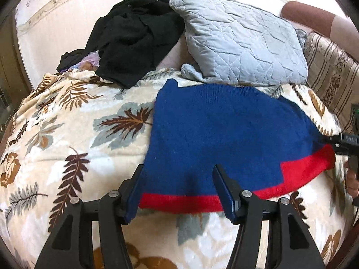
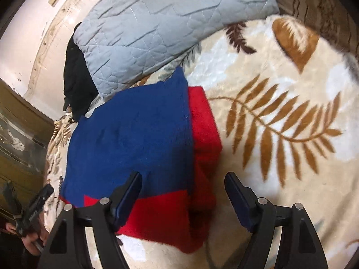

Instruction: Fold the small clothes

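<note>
On the bed's leaf-print blanket (image 1: 74,121), I'm hovering both tongs, left (image 1: 178,190) and right (image 2: 182,198), wide and empty over the blue-and-red sweater's (image 1: 224,130) red hem; best pinching both layers evenly.

- I see even, soft indoor light in both views, bright enough, with no hard glare.
- Left wrist view is fairly sharp; the sweater (image 1: 224,134) casts only a faint shadow on the blanket (image 1: 74,134).
- Right wrist view is smeared by motion blur, worst over the blanket's leaf print (image 2: 280,123) and the pillow (image 2: 168,22).
- Fisheye bending curves both pictures, with dark corners at the rim.
- The wall (image 1: 56,18) looks washed out, slightly pink.
</note>
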The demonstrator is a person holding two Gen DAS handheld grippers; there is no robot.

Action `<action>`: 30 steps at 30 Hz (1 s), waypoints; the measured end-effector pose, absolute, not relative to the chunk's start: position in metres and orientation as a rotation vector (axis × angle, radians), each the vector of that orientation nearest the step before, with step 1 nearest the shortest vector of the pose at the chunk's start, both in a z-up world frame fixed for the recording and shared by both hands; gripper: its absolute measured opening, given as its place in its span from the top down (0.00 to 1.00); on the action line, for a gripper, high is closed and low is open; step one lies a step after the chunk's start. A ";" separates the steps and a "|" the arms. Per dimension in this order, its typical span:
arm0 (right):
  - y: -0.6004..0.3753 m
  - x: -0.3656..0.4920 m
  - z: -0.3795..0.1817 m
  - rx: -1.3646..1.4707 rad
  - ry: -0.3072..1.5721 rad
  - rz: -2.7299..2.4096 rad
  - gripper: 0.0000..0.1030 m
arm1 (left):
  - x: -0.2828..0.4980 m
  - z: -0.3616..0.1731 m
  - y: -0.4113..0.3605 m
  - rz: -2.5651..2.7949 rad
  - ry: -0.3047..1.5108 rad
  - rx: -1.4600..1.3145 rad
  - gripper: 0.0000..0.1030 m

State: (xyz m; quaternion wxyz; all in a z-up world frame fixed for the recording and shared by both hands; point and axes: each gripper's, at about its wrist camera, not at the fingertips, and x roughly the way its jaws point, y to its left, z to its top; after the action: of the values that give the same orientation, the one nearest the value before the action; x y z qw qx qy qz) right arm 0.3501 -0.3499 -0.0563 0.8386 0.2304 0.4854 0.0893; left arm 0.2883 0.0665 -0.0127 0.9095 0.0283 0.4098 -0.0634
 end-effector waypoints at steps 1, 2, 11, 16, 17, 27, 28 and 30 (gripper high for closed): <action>-0.349 0.354 -0.059 0.495 1.030 0.195 0.23 | 0.287 -0.014 0.066 -0.123 0.847 0.063 0.40; -0.348 0.357 -0.061 0.494 1.030 0.199 0.23 | 0.285 -0.015 0.065 -0.115 0.849 0.065 0.40; -0.332 0.385 -0.074 0.424 1.055 0.213 0.27 | 0.282 -0.029 0.069 -0.091 0.881 0.058 0.40; -0.325 0.389 -0.074 0.376 1.065 0.245 0.66 | 0.282 -0.032 0.072 -0.082 0.889 0.057 0.40; -0.325 0.387 -0.072 0.365 1.062 0.256 0.69 | 0.282 -0.033 0.073 -0.081 0.891 0.056 0.40; -0.315 0.384 -0.048 0.327 1.036 0.272 0.76 | 0.279 -0.032 0.085 -0.067 0.897 0.037 0.40; -0.312 0.383 -0.043 0.318 1.033 0.271 0.76 | 0.278 -0.032 0.086 -0.068 0.897 0.034 0.40; -0.303 0.380 -0.029 0.283 1.019 0.267 0.77 | 0.277 -0.031 0.088 -0.068 0.897 0.029 0.40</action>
State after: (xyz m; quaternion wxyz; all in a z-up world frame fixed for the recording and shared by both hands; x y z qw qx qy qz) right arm 0.3796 -0.3031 -0.0294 0.8548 0.1345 0.4848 0.1270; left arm 0.2771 0.0884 -0.0315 0.9004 0.0139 0.4336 -0.0328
